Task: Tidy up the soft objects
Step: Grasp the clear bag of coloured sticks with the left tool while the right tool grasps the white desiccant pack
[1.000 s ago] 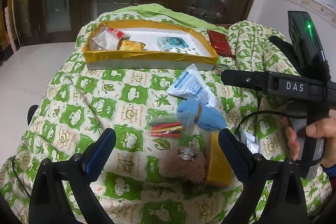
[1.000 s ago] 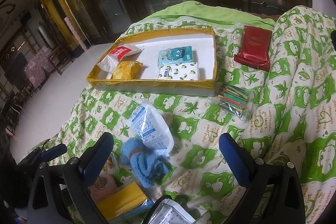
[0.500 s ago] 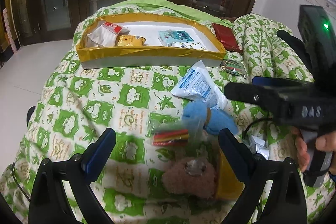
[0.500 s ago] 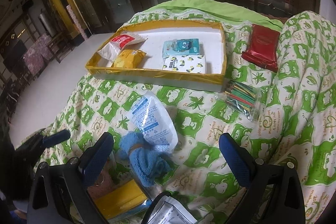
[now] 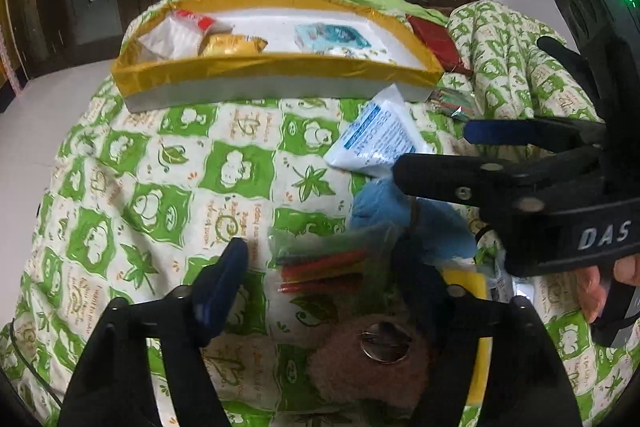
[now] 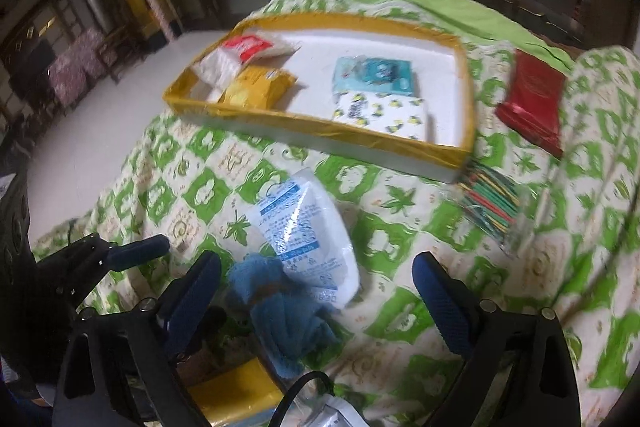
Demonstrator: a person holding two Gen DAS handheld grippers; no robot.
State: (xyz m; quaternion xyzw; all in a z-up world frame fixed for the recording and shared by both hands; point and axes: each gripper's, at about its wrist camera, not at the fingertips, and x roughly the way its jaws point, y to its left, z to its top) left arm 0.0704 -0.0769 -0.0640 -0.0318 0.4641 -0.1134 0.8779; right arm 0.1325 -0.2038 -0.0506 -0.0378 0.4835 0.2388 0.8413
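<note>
Clear bag of coloured sticks sits between the closing left gripper.
Right gripper, wide and narrowing, straddles the white pouch, gripping nothing.

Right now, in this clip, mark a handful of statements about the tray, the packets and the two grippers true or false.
1. The gold-edged tray holds four packets. True.
2. The red packet lies inside the tray. False: it lies on the quilt beside it.
3. The left gripper, jaws closing, has the clear bag of coloured sticks between its fingers. True.
4. The right gripper is clamped on the white-and-blue sachet. False: its pads stand apart from it.
5. The blue cloth sits in the tray. False: it is on the quilt.
</note>
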